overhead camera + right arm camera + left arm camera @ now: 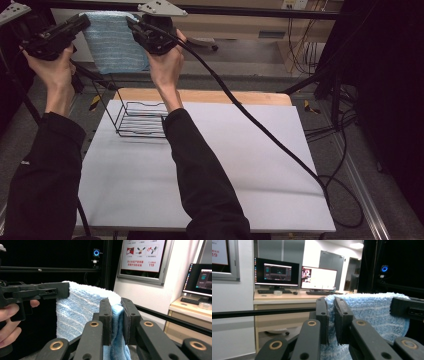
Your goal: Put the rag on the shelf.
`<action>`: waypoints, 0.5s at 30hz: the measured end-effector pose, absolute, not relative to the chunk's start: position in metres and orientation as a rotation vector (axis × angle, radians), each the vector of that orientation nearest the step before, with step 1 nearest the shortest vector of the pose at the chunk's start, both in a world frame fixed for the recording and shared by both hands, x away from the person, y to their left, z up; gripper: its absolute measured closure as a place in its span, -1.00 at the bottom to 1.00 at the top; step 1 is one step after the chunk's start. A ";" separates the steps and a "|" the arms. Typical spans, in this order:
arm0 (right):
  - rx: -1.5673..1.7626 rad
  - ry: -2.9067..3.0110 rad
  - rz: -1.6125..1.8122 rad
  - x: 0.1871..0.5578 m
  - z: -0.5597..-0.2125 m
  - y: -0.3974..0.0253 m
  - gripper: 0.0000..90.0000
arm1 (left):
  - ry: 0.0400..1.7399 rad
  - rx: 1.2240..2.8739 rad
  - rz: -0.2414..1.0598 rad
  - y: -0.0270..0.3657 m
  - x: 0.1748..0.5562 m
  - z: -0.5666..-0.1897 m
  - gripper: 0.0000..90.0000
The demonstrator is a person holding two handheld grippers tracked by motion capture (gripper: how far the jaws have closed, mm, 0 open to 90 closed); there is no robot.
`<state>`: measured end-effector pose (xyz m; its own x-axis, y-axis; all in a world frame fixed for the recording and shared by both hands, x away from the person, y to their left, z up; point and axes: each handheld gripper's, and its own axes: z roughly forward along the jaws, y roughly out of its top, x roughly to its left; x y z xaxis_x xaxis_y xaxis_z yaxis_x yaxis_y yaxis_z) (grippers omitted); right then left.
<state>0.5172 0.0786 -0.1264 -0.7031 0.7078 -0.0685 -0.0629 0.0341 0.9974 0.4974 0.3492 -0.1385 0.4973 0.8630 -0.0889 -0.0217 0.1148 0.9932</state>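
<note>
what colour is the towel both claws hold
Light blue with faint white stripes; the towel shows best in the right gripper view.

towel [114, 44]: 1, blue | grippers: 2, left gripper [82, 22] and right gripper [134, 25] | wire rack [141, 120]: 1 | white table [250, 165]: 1 | monitors [277, 272]: 2, perhaps more out of frame

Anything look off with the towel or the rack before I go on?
Nothing stands out. The blue towel hangs flat between the left gripper and right gripper, each clamped on a top corner; the wire rack stands upright.
</note>
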 end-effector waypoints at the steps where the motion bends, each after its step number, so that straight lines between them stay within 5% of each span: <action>1: 0.658 1.745 1.728 0.519 -0.128 0.079 0.79 | 0.841 1.303 0.775 0.350 0.499 -0.140 0.83; 15: 0.714 1.787 1.686 0.534 -0.154 0.080 0.79 | 0.876 1.343 0.746 0.347 0.518 -0.164 0.83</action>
<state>0.5335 0.0800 -0.1538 -0.6919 0.7204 -0.0472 -0.0057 0.0600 0.9982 0.5178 0.3469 -0.1639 0.4933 0.8638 -0.1027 0.0365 0.0974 0.9946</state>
